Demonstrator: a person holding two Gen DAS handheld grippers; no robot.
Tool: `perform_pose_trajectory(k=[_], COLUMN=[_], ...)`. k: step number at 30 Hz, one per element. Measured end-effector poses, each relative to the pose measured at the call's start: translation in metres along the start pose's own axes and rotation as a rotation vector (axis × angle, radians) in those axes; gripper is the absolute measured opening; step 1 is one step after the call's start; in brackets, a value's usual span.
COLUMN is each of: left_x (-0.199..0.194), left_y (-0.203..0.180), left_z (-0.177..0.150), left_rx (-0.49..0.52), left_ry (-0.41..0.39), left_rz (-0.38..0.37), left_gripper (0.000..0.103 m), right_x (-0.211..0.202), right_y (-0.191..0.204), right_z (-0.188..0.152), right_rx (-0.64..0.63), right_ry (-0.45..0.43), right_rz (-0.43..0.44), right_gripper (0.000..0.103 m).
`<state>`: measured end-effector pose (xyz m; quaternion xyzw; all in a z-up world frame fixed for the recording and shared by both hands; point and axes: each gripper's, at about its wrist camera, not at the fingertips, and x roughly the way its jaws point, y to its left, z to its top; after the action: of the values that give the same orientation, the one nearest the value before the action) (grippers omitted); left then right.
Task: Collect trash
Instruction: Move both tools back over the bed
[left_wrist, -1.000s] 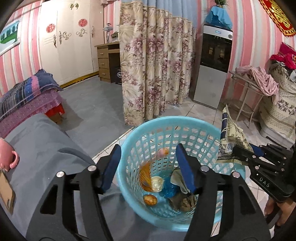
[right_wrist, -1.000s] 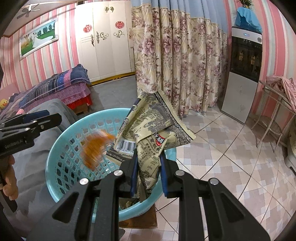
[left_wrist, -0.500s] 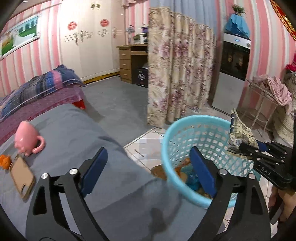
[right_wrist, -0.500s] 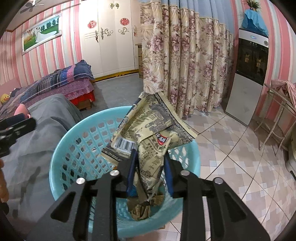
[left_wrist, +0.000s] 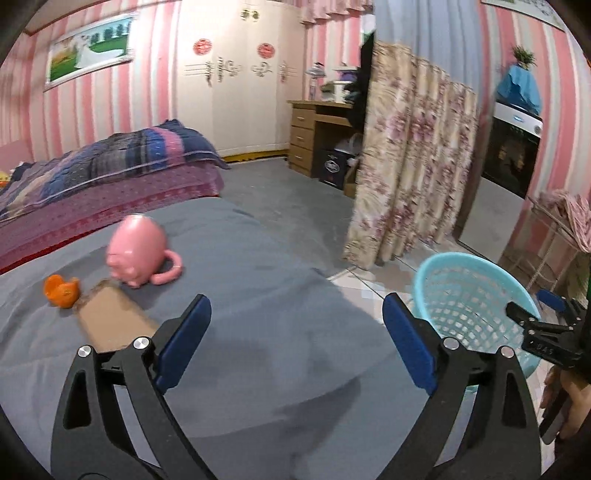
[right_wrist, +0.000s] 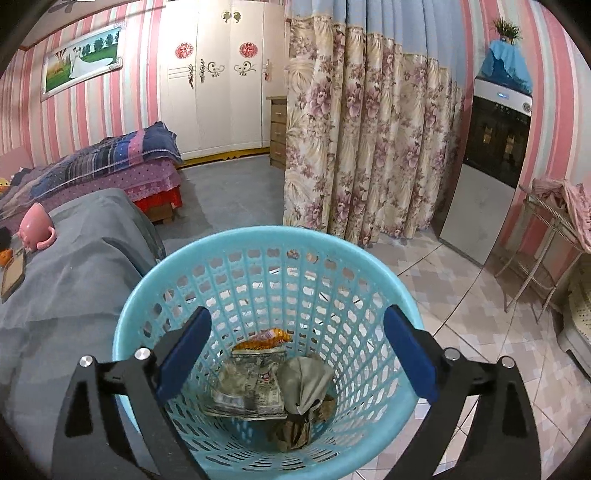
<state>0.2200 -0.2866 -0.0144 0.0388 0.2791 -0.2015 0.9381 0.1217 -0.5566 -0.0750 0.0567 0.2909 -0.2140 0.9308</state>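
A light blue plastic basket (right_wrist: 258, 247) stands on the floor beside the grey-covered bed. My right gripper (right_wrist: 297, 352) is open and empty right over it. Inside lie the printed paper packet (right_wrist: 251, 391), an orange wrapper (right_wrist: 266, 338) and a crumpled grey wrapper (right_wrist: 306, 380). My left gripper (left_wrist: 295, 339) is open and empty above the grey blanket (left_wrist: 258, 280). On the blanket to its left lie an orange peel (left_wrist: 62, 291) and a brown cardboard piece (left_wrist: 110, 321). The basket (left_wrist: 476, 273) and the right gripper (left_wrist: 543, 332) show at the right of the left wrist view.
A pink pig-shaped mug (left_wrist: 138, 251) lies on the blanket by the cardboard. A second bed with a striped quilt (left_wrist: 110, 162) is behind. A floral curtain (right_wrist: 369, 140), a water dispenser (right_wrist: 495, 155) and a wire rack (right_wrist: 546, 236) stand on the tiled floor.
My right gripper opened and dropped the printed packet into the basket. My left gripper swung left, away from the basket and over the blanket, still open.
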Motion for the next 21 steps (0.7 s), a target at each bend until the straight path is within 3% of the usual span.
perform_pose_trajectory(k=[8,21], left_x=[-0.028,-0.068], left_y=[0.06,0.164], left_z=[-0.008,-0.022], left_rx=[-0.071,-0.127], left_ry=[-0.021,-0.044], left_rz=[0.082,0.266], left_gripper=[0.094,0.097], right_x=[-0.012,-0.029], right_y=[0.023,0.126], right_z=[0.011,0.024], right_rx=[0.002,-0.069], right_ry=[-0.022,-0.079], right_rz=[0.006,0.145], right_gripper=[0.095,0.098])
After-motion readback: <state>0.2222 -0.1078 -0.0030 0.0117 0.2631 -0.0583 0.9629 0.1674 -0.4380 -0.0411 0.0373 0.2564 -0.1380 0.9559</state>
